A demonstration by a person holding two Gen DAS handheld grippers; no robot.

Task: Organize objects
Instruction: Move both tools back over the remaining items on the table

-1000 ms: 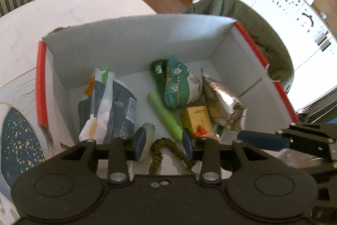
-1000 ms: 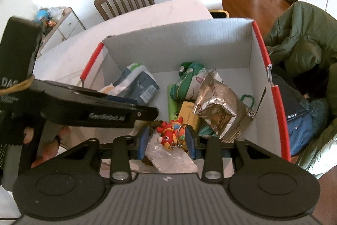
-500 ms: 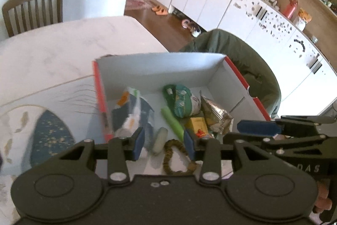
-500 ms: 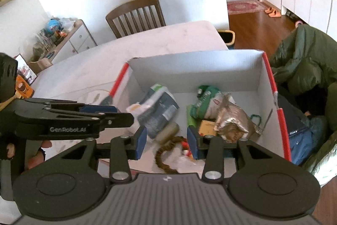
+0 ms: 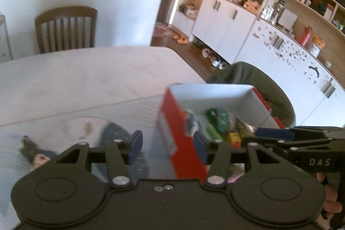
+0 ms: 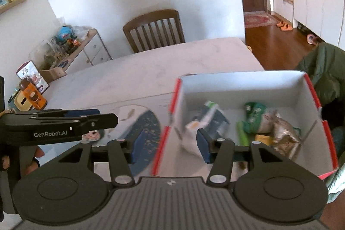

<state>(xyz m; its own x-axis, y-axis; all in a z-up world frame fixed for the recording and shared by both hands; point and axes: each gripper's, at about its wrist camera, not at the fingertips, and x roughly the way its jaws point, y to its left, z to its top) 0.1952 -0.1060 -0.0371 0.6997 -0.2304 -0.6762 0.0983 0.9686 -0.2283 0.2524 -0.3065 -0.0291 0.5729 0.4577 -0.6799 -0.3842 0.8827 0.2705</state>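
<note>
A white cardboard box with red outer sides (image 6: 310, 87) (image 5: 179, 143) stands on the table. In it lie a grey-white bag (image 6: 207, 122), a green pouch (image 6: 254, 115) (image 5: 217, 120), a green tube (image 6: 242, 135), a yellow carton (image 6: 264, 138) and a silver foil bag (image 6: 282, 128). My right gripper (image 6: 170, 148) hangs open and empty above the box's left wall. Left of the box, my left gripper (image 5: 167, 147) (image 6: 86, 115) is open and empty too. The right gripper (image 5: 273, 135) shows at the edge of the left wrist view.
A placemat with a dark blue speckled shape (image 6: 146, 128) (image 5: 116, 133) lies left of the box. The pale marble table (image 6: 172, 61) runs back to a wooden chair (image 6: 155, 29). A green jacket (image 6: 325, 66) hangs right of the box. An orange bottle (image 6: 32, 96) stands far left.
Both grippers have risen and pulled back from the box, drifting left, and their jaws stand wider. The red toy seen between the right fingers a second ago is gone from there.
</note>
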